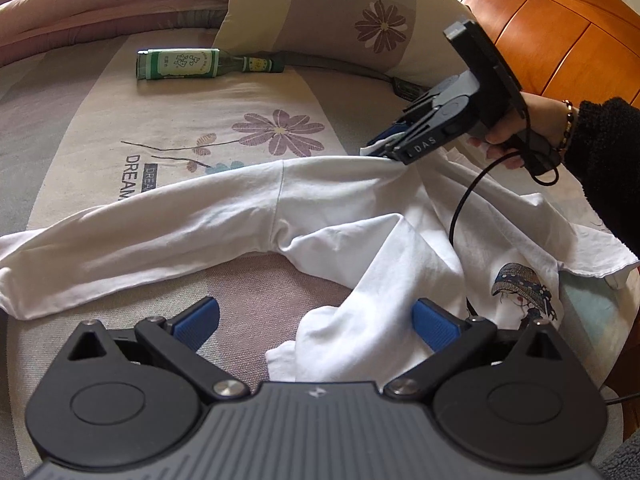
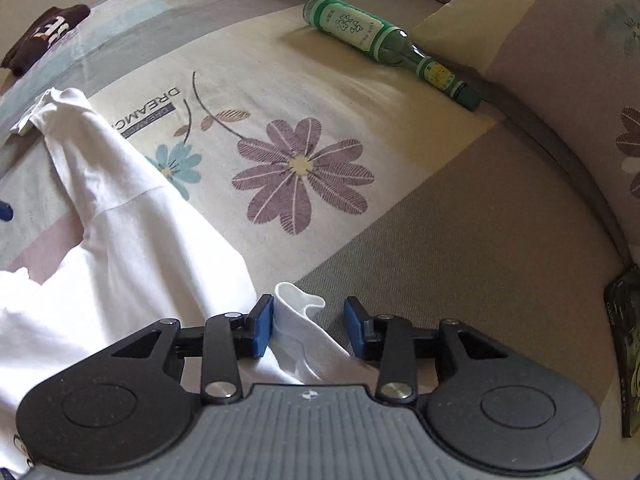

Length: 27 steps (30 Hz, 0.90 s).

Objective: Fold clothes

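Left gripper (image 1: 316,322): jaws spread wide, blue pads (image 1: 196,320) well apart, pointing forward and low from the near edge of the scene.

Right gripper (image 2: 306,330): jaws partly open in its own wrist view, pads (image 2: 262,330) set apart, not pressed together. From the left wrist view it sits far right (image 1: 386,146), tilted downward to the left, fingertips low.

Right hand (image 1: 516,136) wraps the pistol handle from the right; dark fuzzy sleeve (image 1: 604,152) covers the forearm, a bracelet (image 1: 568,122) at the wrist. Left hand not seen.
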Tool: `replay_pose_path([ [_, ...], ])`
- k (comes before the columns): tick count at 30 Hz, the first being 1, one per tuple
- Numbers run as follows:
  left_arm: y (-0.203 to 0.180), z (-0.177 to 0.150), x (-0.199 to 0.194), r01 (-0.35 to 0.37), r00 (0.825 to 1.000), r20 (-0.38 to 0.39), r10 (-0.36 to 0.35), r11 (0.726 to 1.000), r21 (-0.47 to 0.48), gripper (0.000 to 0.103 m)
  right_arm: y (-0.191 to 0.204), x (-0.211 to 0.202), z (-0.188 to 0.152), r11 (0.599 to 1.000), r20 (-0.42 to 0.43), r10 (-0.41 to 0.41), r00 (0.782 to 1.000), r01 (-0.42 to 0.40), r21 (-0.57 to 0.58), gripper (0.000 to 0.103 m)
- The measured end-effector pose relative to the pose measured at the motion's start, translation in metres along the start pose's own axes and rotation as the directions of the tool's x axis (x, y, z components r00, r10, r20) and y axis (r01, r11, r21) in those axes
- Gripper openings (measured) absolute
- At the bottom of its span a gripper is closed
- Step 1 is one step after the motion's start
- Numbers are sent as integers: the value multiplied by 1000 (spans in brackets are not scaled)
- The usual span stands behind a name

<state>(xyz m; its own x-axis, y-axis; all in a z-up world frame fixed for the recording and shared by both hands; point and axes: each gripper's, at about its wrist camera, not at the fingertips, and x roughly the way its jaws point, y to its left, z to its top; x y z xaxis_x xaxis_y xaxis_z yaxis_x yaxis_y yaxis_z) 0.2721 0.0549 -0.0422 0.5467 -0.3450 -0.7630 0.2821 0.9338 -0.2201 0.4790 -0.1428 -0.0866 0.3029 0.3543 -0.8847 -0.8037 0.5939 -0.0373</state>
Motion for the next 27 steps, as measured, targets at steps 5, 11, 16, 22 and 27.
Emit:
replay_pose_path([
  [5,-2,0,3,-1,1000,-4,1,1000,0,102,23,-12,-8,995,7,-22,1000,23,-94,17],
  [11,-1,0,2,-1,1000,-1,1,1000,-4,102,34,-30,-2,988,91,-66,994,77,-132,14],
  [16,2,0,-2,-3,1000,13,3,1000,-13,102,12,-45,38,991,265,-118,957,129,-27,13],
  [22,13,-1,-7,-14,999,29,16,999,-44,102,-6,-35,72,987,393,-162,905,146,69,8],
  [27,19,-4,-13,-31,999,31,33,997,-66,102,-18,-10,87,974,336,-218,916,181,138,16],
])
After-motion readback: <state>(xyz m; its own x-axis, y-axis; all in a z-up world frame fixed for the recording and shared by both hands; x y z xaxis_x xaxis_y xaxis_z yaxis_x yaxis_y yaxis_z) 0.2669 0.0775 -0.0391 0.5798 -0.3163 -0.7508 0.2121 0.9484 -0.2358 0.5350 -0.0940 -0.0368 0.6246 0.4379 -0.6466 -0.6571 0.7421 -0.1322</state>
